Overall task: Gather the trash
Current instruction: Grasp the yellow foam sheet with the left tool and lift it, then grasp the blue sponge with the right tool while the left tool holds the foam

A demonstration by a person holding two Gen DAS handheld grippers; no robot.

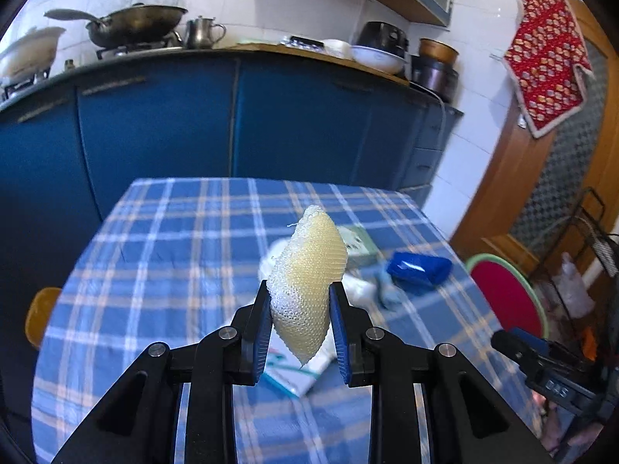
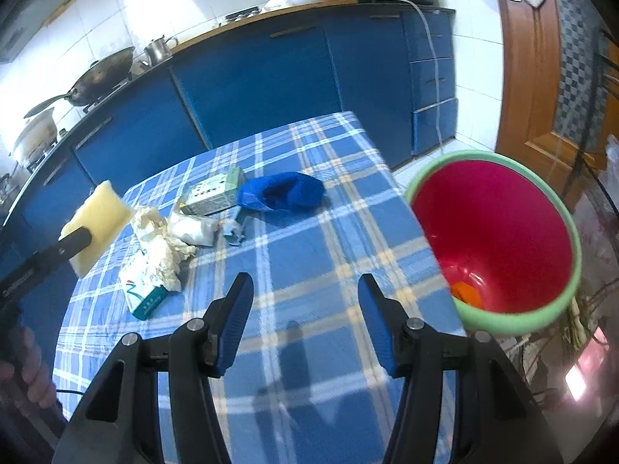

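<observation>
left hand-held gripper (image 1: 301, 332) clamped on foam net sleeve (image 1: 309, 282), raised above checked tablecloth (image 1: 174, 251), right hand-held gripper (image 2: 305, 321) released

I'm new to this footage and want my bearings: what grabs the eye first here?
The left gripper holds a pale yellow foam net up above the blue checked tablecloth. Off the table's right edge gapes a red bin with a green rim. On the cloth lie crumpled paper, small cartons and a blue wrapper, while the right gripper is open and holds nothing.
</observation>
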